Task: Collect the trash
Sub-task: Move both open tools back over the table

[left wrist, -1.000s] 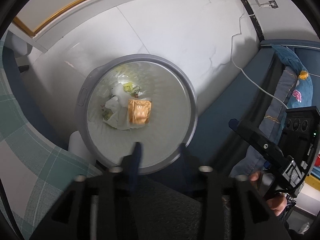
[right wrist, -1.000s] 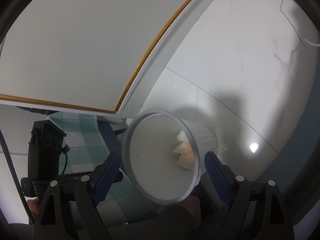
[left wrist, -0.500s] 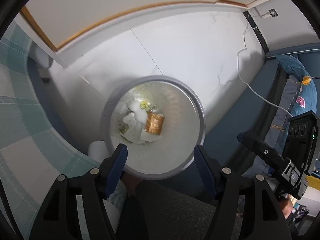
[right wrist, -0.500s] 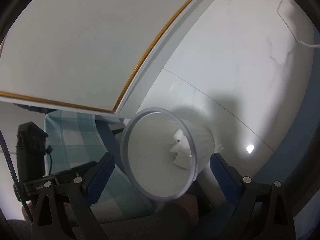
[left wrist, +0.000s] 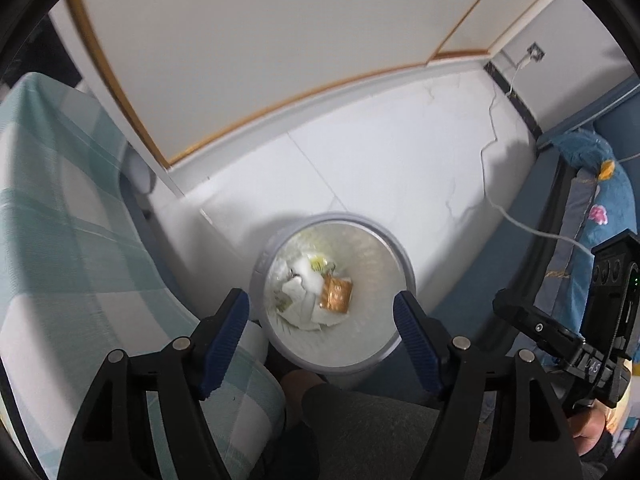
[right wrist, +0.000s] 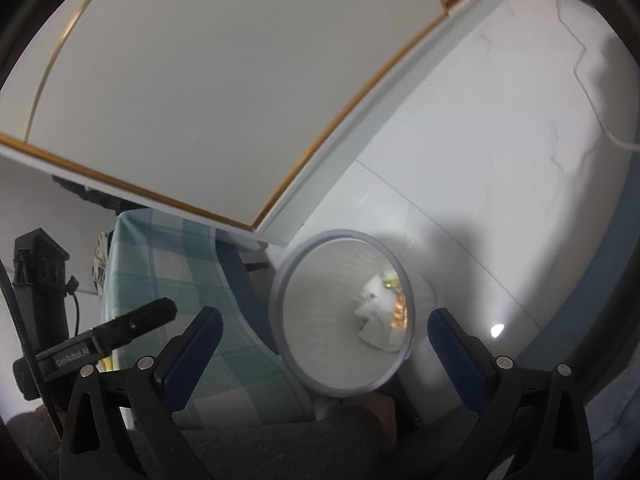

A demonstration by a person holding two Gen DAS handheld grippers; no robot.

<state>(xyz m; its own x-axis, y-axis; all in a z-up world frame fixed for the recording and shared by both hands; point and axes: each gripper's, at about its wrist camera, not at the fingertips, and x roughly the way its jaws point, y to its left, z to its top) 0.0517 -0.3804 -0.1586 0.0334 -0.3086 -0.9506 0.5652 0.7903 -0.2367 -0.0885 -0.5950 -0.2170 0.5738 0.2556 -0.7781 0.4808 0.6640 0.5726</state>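
A round grey waste bin (left wrist: 394, 346) stands on the white floor; it also shows in the right wrist view (right wrist: 280, 300). Inside lie crumpled white paper (left wrist: 304, 304) and an orange wrapper (left wrist: 338, 296). The paper (right wrist: 376, 320) and a sliver of the wrapper (right wrist: 400, 314) show in the right wrist view too. My left gripper (left wrist: 322, 326) is open and empty, well above the bin. My right gripper (right wrist: 320, 340) is open and empty, above and beside the bin's rim.
A green and white checked cloth (left wrist: 60, 260) drapes over furniture left of the bin. A white cabinet with gold trim (left wrist: 280, 40) stands behind. A white cable (left wrist: 492, 176) runs across the floor. Blue bedding (left wrist: 592, 200) lies at the right. My knee (left wrist: 360, 432) is below.
My left gripper opened from nearly shut and rose away from the bin, which looks smaller. My right gripper also pulled back and turned, and more of the bin's contents show.
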